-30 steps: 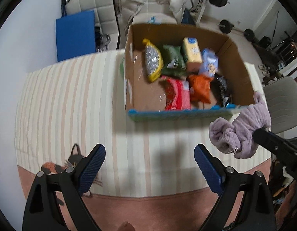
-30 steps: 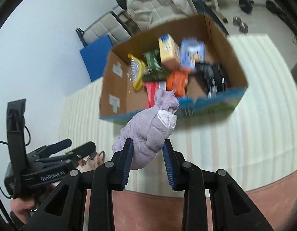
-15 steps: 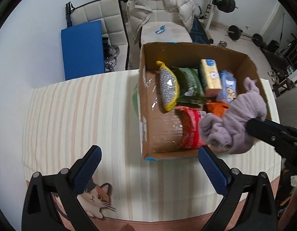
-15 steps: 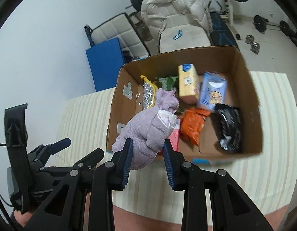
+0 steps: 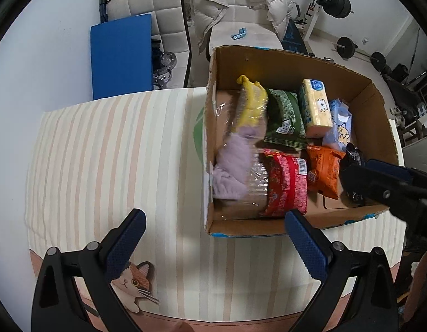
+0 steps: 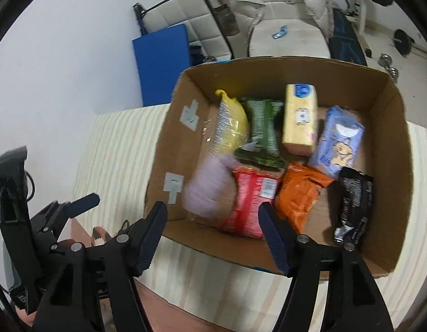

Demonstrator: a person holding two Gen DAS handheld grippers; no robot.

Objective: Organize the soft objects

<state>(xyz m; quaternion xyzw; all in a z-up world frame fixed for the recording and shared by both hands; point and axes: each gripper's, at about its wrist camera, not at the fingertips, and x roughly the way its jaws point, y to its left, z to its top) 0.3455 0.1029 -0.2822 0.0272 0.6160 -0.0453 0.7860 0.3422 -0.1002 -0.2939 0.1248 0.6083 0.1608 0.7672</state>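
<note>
A lilac soft cloth [image 5: 232, 166], blurred by motion, lies in the near left corner of an open cardboard box [image 5: 362, 94]; the right wrist view shows it too [image 6: 207, 188]. The box holds several soft packets: yellow [image 6: 231, 127], green [image 6: 264, 132], cream [image 6: 299, 119], pale blue [image 6: 338, 141], red [image 6: 252, 202], orange [image 6: 299, 193], black [image 6: 353, 204]. My right gripper [image 6: 213, 235] is open and empty above the box's near edge. My left gripper [image 5: 213, 246] is open and empty over the striped tablecloth [image 5: 116, 152], in front of the box.
The box stands on a striped tablecloth with a cat print [image 5: 133, 282] near the front edge. Behind the table are a chair with a white puffer jacket [image 5: 238, 2], a blue mat [image 5: 122, 55] and gym weights [image 5: 338, 2].
My right gripper opened and let go of the lilac cloth, which dropped into the box's near left corner. Both cameras moved closer over the box.
</note>
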